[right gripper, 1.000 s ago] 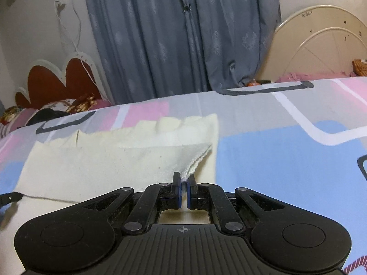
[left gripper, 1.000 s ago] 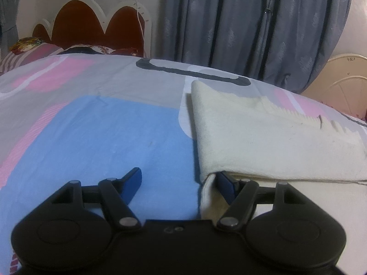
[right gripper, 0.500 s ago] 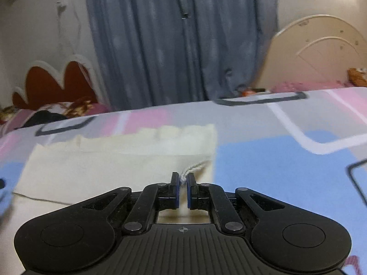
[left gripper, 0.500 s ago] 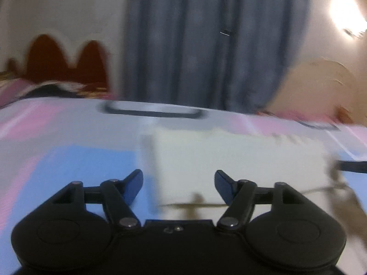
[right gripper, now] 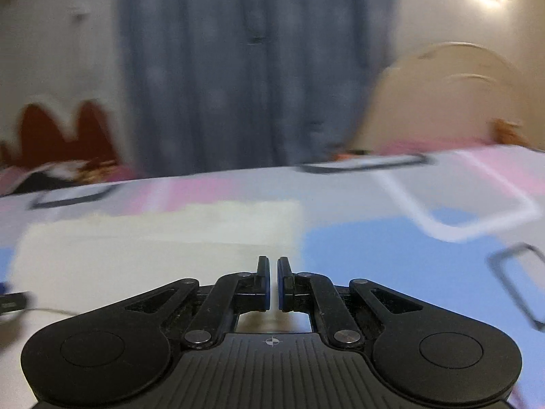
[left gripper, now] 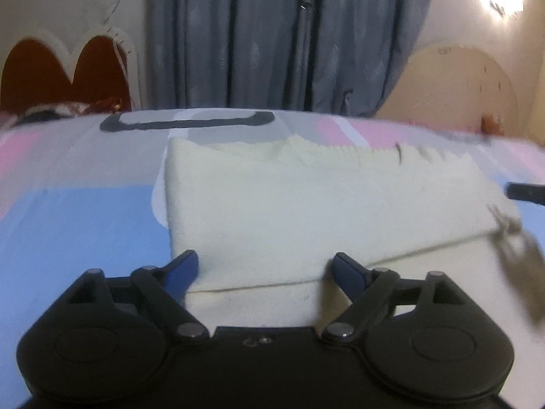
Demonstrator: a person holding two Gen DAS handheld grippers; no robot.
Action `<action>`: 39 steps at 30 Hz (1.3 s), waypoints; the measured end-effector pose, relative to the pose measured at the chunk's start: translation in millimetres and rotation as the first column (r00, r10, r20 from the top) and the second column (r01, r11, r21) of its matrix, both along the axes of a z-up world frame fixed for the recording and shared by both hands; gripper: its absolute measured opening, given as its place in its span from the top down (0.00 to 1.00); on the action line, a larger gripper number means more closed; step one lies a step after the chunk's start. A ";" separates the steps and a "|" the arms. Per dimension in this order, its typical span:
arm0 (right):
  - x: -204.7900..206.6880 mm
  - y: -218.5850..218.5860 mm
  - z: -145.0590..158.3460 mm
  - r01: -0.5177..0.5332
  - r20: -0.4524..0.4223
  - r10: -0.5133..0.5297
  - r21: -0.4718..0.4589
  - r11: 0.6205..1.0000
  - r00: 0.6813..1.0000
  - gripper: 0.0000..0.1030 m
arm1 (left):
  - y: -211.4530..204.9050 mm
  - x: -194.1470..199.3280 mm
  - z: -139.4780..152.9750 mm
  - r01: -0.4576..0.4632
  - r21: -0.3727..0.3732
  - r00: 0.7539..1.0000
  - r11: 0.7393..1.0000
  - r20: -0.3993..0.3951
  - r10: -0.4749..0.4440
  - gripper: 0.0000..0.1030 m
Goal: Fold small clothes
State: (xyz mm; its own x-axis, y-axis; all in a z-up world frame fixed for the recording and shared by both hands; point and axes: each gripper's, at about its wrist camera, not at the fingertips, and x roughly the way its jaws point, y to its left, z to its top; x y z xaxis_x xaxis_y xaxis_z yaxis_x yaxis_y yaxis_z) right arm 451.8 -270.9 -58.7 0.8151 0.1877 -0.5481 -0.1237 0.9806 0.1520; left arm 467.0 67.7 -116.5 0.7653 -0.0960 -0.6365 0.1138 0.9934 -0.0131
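Note:
A cream cloth (left gripper: 306,204), folded over once, lies on the patterned bed sheet (left gripper: 85,225). My left gripper (left gripper: 264,266) is at the cloth's near left corner. Its jaws are opening, and the folded edge lies between the fingers without the pads pressing on it. In the right wrist view the cloth (right gripper: 153,248) is blurred. My right gripper (right gripper: 273,262) stays shut at the cloth's right corner, where it was pinching the top layer; blur hides the pinch. A dark part of the right gripper (left gripper: 524,193) shows at the left view's right edge.
Beyond the bed hang grey-blue curtains (left gripper: 272,34). A red headboard with a white rim (left gripper: 68,71) and pillows are at the back left. A cream headboard (left gripper: 460,88) stands at the back right. The sheet continues left and right of the cloth.
My left gripper slid right from the cloth's left edge, pulled its right finger out from under the fold, and spread its jaws wider. The right gripper stayed shut and hardly moved.

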 end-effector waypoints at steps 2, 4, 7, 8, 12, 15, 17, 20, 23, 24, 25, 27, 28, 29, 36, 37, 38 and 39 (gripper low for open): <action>11.3 10.6 -22.9 -0.034 -0.082 0.029 -0.052 0.998 0.996 0.96 | 0.2 0.7 -0.3 0.022 0.014 1.000 1.000 -0.011 -0.022 0.15; 17.2 3.6 -30.0 -0.026 -0.109 0.024 -0.018 0.999 0.994 0.97 | 8.4 4.5 9.8 0.026 -0.028 1.000 0.999 -0.016 -0.027 0.24; 19.9 4.8 -10.5 -0.015 -0.033 0.015 -0.005 1.000 0.999 0.96 | 22.8 24.1 33.4 0.007 -0.153 0.998 0.988 0.069 0.003 0.23; 26.8 7.9 -7.7 -0.026 -0.025 0.027 0.020 0.999 0.999 0.96 | 23.3 37.1 36.7 -0.007 -0.156 0.997 0.988 0.073 0.018 0.23; 60.7 24.7 -22.4 -0.030 -0.081 0.035 0.058 0.998 0.996 0.96 | 28.7 98.4 13.1 -0.044 -0.078 0.999 0.996 -0.018 0.042 0.24; 68.2 24.6 -31.1 -0.044 -0.067 0.047 0.043 0.998 0.997 0.97 | 50.0 105.5 0.5 -0.068 -0.135 0.998 0.988 0.000 0.069 0.23; 64.7 24.9 -29.2 -0.063 -0.058 0.063 0.005 0.998 0.996 0.97 | 48.0 99.3 4.9 -0.043 -0.101 0.999 0.994 0.000 0.044 0.23; 55.7 26.3 -29.5 -0.063 -0.050 0.063 -0.011 0.998 0.997 0.96 | 43.6 86.4 18.8 -0.058 -0.101 0.998 0.993 0.033 0.061 0.24; 56.3 42.7 -19.2 -0.080 0.018 0.079 0.031 0.996 0.997 0.96 | 19.9 80.5 25.8 -0.005 -0.120 0.998 0.993 0.056 0.012 0.23; 60.6 52.5 -17.5 -0.107 0.014 0.107 0.056 0.993 0.994 0.96 | 7.0 81.9 24.9 0.022 -0.101 0.998 0.995 0.054 -0.017 0.23; 65.6 63.5 -17.5 -0.135 0.001 0.135 0.078 0.988 0.991 0.96 | -4.9 84.6 22.1 0.045 -0.071 0.998 0.997 0.051 -0.041 0.23; 73.9 89.9 -20.5 -0.195 -0.018 0.197 0.088 0.977 0.980 0.96 | -18.3 88.4 14.9 0.048 -0.040 0.998 0.998 0.048 -0.046 0.24; 74.5 101.5 -22.8 -0.229 -0.018 0.230 0.073 0.971 0.973 0.96 | -17.5 90.9 10.5 0.049 -0.047 0.998 0.998 0.037 -0.047 0.24; 75.6 110.6 -26.8 -0.258 -0.027 0.260 0.059 0.964 0.965 0.96 | -14.4 92.9 5.3 0.041 -0.041 0.999 0.998 0.021 -0.040 0.22; 56.3 45.9 -36.2 -0.070 -0.039 0.068 -0.049 0.996 0.997 0.97 | 31.2 71.0 -4.6 0.008 -0.032 1.000 0.999 0.026 -0.007 0.21; 54.2 21.6 -40.0 -0.030 -0.045 0.030 0.003 1.000 0.999 0.97 | 30.1 71.6 -5.1 0.000 -0.032 1.000 0.999 0.026 0.001 0.21; 54.0 10.9 -40.9 -0.020 -0.055 0.022 0.042 0.999 0.998 0.97 | 25.9 74.2 -2.5 -0.005 -0.013 1.000 1.000 0.025 0.005 0.20; 55.5 9.2 -40.6 -0.029 -0.060 0.032 0.053 0.998 0.998 0.97 | 19.8 75.7 -1.3 -0.021 0.008 0.999 1.000 0.024 0.020 0.20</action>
State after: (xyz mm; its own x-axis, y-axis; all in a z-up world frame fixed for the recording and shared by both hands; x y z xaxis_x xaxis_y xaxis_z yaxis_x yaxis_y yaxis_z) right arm 507.3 -261.7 -99.3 0.7738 0.2417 -0.5855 -0.1427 0.9671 0.2106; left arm 542.7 87.5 -117.9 0.7822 -0.0751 -0.6184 0.0937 0.9956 -0.0025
